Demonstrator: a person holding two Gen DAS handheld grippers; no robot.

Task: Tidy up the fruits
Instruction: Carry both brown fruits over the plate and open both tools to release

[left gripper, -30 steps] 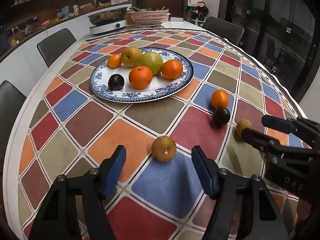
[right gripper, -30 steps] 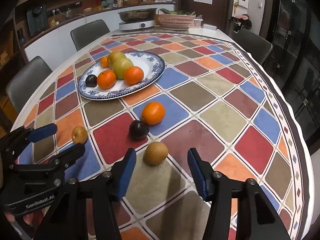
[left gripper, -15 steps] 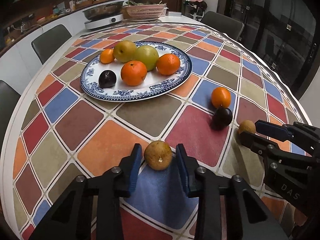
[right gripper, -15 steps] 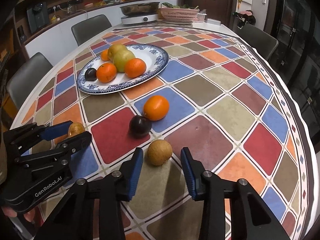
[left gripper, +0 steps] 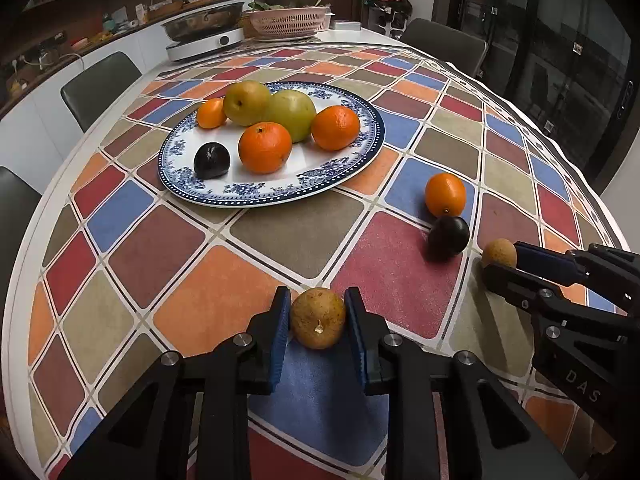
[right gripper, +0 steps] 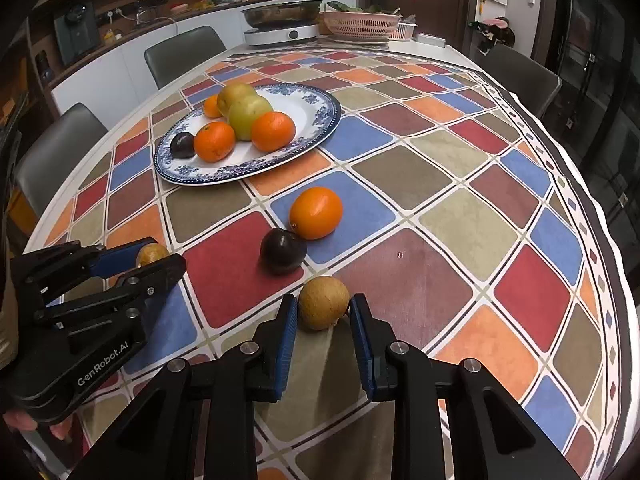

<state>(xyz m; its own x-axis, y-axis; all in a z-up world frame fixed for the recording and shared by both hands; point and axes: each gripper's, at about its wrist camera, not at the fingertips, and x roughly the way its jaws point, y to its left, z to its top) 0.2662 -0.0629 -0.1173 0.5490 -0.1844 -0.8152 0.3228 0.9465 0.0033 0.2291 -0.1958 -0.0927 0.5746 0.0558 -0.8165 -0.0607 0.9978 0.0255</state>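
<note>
Fruits lie in three spots on the checkered tablecloth (left gripper: pixel 304 236). Nearest me, a brown round fruit (left gripper: pixel 317 318) sits between the blue pads of my left gripper (left gripper: pixel 317 326), and both pads press its sides, so that gripper is clamped on it at the near edge of a blue square. My right gripper (right gripper: pixel 323 322) brackets a second tan fruit (right gripper: pixel 323 302); its left pad touches the skin, while a thin gap shows at the right pad, so I cannot tell whether the grip is firm.

Just beyond the tan fruit, a dark plum (right gripper: pixel 282 250) and a loose orange (right gripper: pixel 316 212) sit touching each other, directly on the far side of my right gripper. From the left gripper's view they lie to the right.

Farther off, toward the left, the blue-and-white plate (left gripper: pixel 352 168) holds three oranges, two yellow-green pears and another dark plum, bunched toward its far and left parts; the near right part of the plate shows bare white.

Between my left gripper and the plate the cloth carries nothing. The right side of the table runs open to its curved edge. At the far end stand an electric cooker (left gripper: pixel 205 40) and a pink basket (left gripper: pixel 289 23), with grey chairs (left gripper: pixel 100 84) along the left edge.
</note>
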